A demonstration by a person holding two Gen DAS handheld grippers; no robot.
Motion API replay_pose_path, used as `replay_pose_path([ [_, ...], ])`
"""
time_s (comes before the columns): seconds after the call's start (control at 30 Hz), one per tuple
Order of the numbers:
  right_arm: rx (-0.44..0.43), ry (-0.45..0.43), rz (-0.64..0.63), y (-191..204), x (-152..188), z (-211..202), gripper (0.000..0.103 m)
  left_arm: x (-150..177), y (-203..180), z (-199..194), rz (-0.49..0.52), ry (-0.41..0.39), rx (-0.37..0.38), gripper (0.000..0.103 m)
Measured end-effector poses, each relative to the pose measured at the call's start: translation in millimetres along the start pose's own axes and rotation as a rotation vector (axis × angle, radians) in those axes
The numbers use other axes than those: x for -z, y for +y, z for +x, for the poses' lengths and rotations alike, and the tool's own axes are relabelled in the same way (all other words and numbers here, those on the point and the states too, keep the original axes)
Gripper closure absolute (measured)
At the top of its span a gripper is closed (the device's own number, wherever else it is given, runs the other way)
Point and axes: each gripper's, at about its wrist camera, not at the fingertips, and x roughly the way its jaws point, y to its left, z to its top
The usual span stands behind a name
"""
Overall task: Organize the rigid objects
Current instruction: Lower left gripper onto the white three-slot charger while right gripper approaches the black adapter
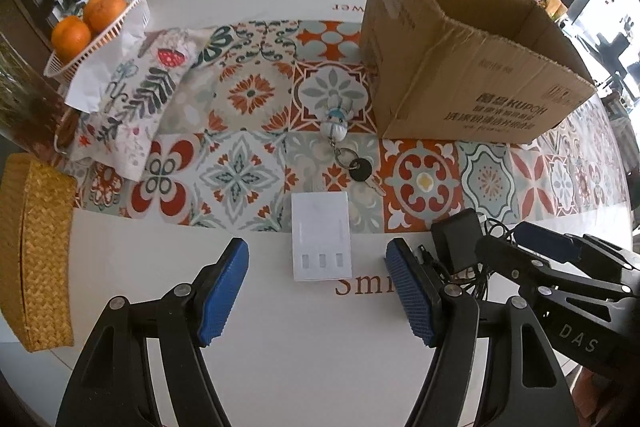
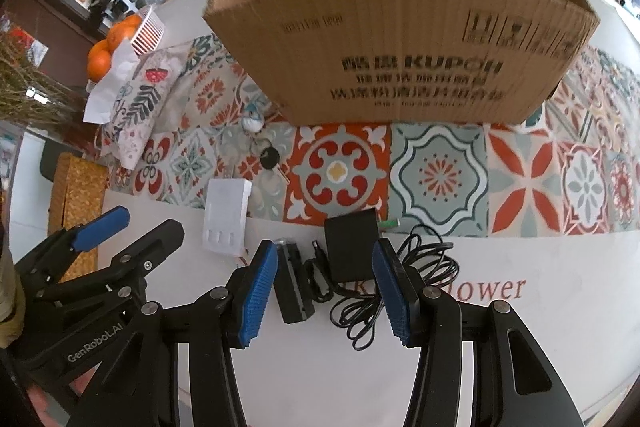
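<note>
A flat white box lies at the runner's near edge, and my left gripper hangs open just in front of it, a pad on each side and nothing held. A black power adapter with a coiled black cable and a small black block lie on the white table. Over them my right gripper stands open, its pads apart from them. A key with a plush charm rests on the runner. The open cardboard box stands behind it.
A woven straw basket sits at the left table edge. A white basket of oranges and a floral fabric pouch lie at the far left. The patterned runner crosses the table. Dark chairs stand beyond the far edge.
</note>
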Motion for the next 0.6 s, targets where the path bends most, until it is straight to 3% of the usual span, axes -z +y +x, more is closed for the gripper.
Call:
replay_pose_path([
  [0.6, 0.030, 0.087, 0.050, -10.6, -4.8, 40.6, 0.052, -9.4, -1.8, 53.6, -0.011, 0.119, 0.005, 0.033],
])
